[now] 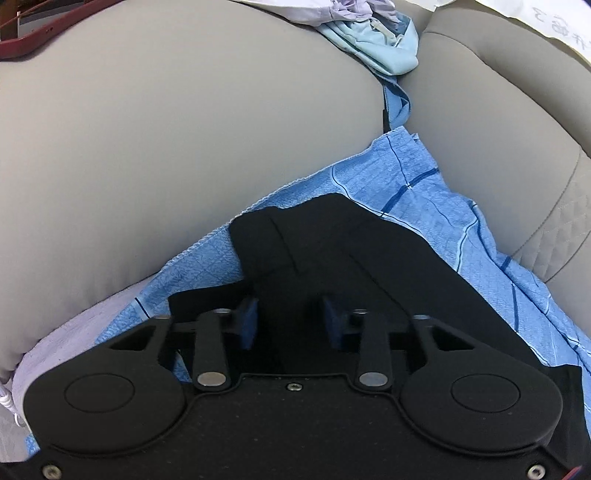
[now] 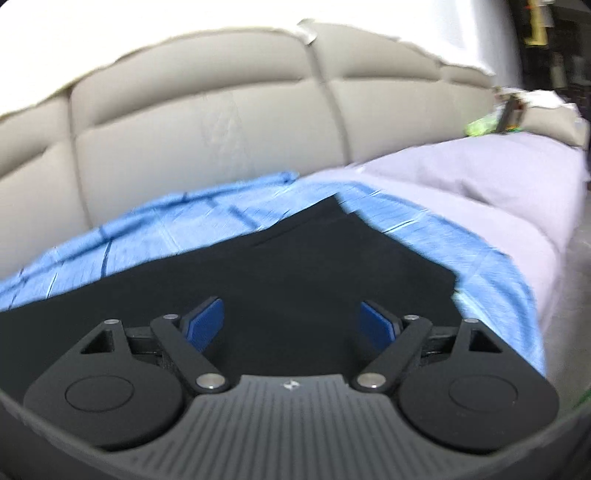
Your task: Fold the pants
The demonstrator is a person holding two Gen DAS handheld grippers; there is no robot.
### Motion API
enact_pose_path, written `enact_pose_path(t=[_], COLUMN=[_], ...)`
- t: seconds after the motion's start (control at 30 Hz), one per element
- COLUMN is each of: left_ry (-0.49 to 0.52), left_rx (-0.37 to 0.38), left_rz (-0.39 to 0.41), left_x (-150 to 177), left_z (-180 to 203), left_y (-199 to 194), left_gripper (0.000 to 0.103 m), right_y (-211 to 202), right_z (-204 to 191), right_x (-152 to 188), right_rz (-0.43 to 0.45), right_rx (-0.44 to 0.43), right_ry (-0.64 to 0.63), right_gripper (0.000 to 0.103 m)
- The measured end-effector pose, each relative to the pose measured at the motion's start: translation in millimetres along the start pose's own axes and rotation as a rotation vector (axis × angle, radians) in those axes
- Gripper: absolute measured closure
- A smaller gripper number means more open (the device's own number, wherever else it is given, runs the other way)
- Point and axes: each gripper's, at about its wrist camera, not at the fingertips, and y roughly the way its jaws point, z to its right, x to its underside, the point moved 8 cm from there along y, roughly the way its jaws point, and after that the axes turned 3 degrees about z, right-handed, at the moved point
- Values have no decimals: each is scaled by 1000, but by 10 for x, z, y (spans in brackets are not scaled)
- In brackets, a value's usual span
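Note:
The black pants [image 1: 332, 251] lie spread on a blue checked cloth [image 1: 424, 192] on a sofa seat. My left gripper [image 1: 291, 321] hovers low over them with its blue pads [image 1: 247, 321] a narrow gap apart. Black fabric fills that gap, and I see no pinched fold in it. In the right wrist view the pants [image 2: 295, 266] spread out flat ahead, one corner pointing toward the sofa back. My right gripper [image 2: 293, 325] stands wide open just above them, nothing between its pads [image 2: 205, 323]. That view is blurred.
The beige sofa cushion [image 1: 184, 129] bulges to the left, and the padded backrest [image 2: 207, 122] rises behind. Light blue and lilac garments [image 1: 384, 44] are bunched at the back. A lavender cloth [image 2: 480, 177] lies to the right. A red strap [image 1: 44, 33] crosses the top left corner.

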Motion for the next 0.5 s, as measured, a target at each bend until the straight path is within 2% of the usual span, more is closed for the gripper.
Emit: enact_pose_path(t=[0.1, 0.17, 0.23, 0.3, 0.33, 0.37, 0.4, 0.43, 0.5], left_ry=[-22, -31, -17, 5, 14, 19, 21, 20, -10], left_rx=[12, 20, 23, 15, 9, 3, -13, -23, -14], left_rz=[-7, 2, 9, 17, 22, 26, 33, 37, 41], left_x=[-14, -16, -6, 4, 9, 10, 8, 5, -8], left_z=[-36, -47, -24, 6, 13, 18, 13, 2, -29], left_y=[38, 50, 59, 68, 63, 62, 64, 59, 48], left_gripper=[73, 68, 66, 67, 69, 80, 87, 91, 95], right_y=[-164, -197, -121, -25, 9, 54, 90, 123, 139], right_z=[199, 340, 515, 679, 732, 753, 749, 740, 723], right_x=[16, 37, 90, 174, 216, 256, 294, 322, 300], right_rz=[59, 82, 37, -24, -48, -65, -73, -81, -72], right_rx=[67, 135, 225, 269, 275, 256, 230, 217, 262], right_ry=[88, 111, 157, 242, 277, 308, 328, 342, 287], right_gripper=[13, 12, 12, 12, 12, 12, 28, 59, 99])
